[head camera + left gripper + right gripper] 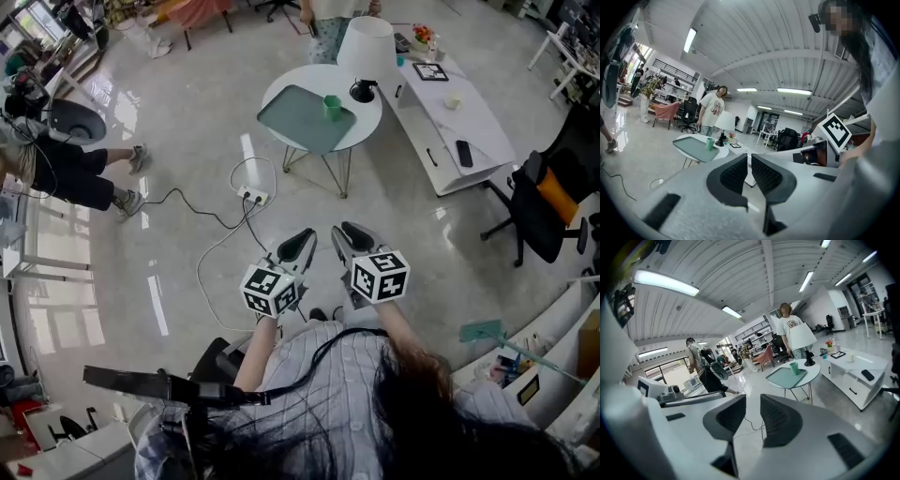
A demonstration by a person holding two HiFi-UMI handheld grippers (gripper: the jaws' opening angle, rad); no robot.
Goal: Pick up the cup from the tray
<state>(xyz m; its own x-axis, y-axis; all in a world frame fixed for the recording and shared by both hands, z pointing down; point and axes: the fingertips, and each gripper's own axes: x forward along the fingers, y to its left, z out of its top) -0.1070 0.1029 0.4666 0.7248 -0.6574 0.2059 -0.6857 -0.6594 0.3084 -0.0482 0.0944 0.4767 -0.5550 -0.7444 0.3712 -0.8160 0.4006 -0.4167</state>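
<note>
A small green cup [332,107] stands upright on a grey-green tray [298,120], which lies on a round white table [281,88] far ahead of me. Both grippers hover over the floor, well short of the table. My left gripper [302,239] is shut, its dark pads nearly touching with nothing between them [749,161]. Beside it, my right gripper [351,231] holds nothing and shows a narrow gap between its pads [753,404]. Seen in the left gripper view, the cup [710,144] and tray [693,146] lie left of the jaws. The right gripper view has the cup [794,368] and tray [785,377] to the right.
A white-shaded lamp [366,49] stands on the table beside the tray. A power strip [253,196] and cable lie on the floor between me and the table. A long white bench [469,122] and black chair [544,202] are right. A person [330,21] stands behind the table.
</note>
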